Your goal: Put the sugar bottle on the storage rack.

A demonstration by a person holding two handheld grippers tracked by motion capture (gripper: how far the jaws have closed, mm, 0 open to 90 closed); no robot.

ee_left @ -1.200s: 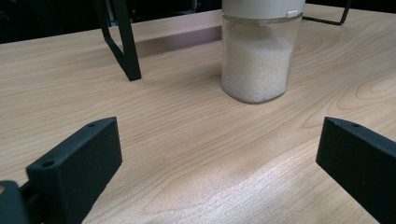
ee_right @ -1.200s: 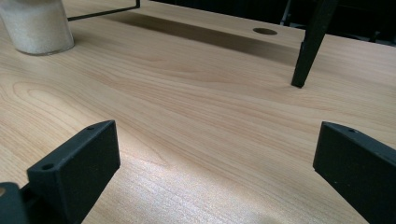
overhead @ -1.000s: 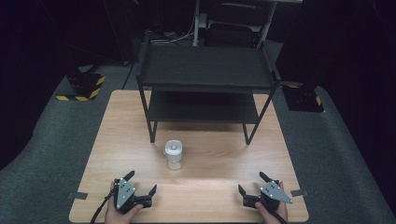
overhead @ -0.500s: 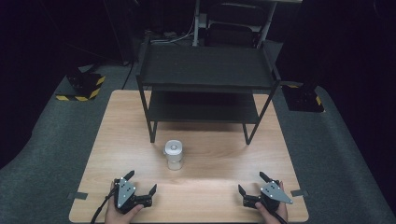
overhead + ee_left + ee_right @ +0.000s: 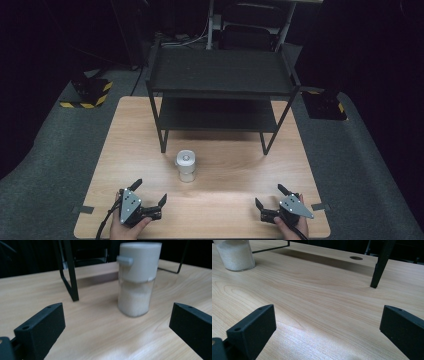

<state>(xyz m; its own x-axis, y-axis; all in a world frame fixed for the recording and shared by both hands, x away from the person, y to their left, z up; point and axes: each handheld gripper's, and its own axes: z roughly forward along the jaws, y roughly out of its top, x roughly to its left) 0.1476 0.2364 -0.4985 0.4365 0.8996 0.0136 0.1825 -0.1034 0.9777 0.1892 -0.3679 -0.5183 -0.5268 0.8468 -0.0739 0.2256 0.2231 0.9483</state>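
1. Eyes on the jar (image 5: 186,166), a clear canister with a grey lid, filled partway with white grains. It stands upright on the wooden table (image 5: 235,170), a little left of centre in the high view, just in front of the black two-tier shelf (image 5: 220,75) and near its front left leg.

2. In the left gripper view the jar (image 5: 137,280) sits right of centre, upper half of the frame, a small grey tab poking from the lid toward the left. It lies ahead of the jaws, between their lines but well clear of both black fingers (image 5: 41,326). Nothing touching.

3. The left gripper (image 5: 149,192) rests at the lower left of the high view, jaws spread wide, empty.

4. The right gripper (image 5: 271,196) sits at the lower right, also spread wide and empty. In its own view the jar (image 5: 235,255) is tucked in the upper left corner, well apart from its fingers (image 5: 252,327).

5. My read: this is the start, the reach not yet begun. The left gripper is nearer and already lined up, so the next move calls for pushing it forward until the jaws straddle the glass body below the lid, then closing squarely.
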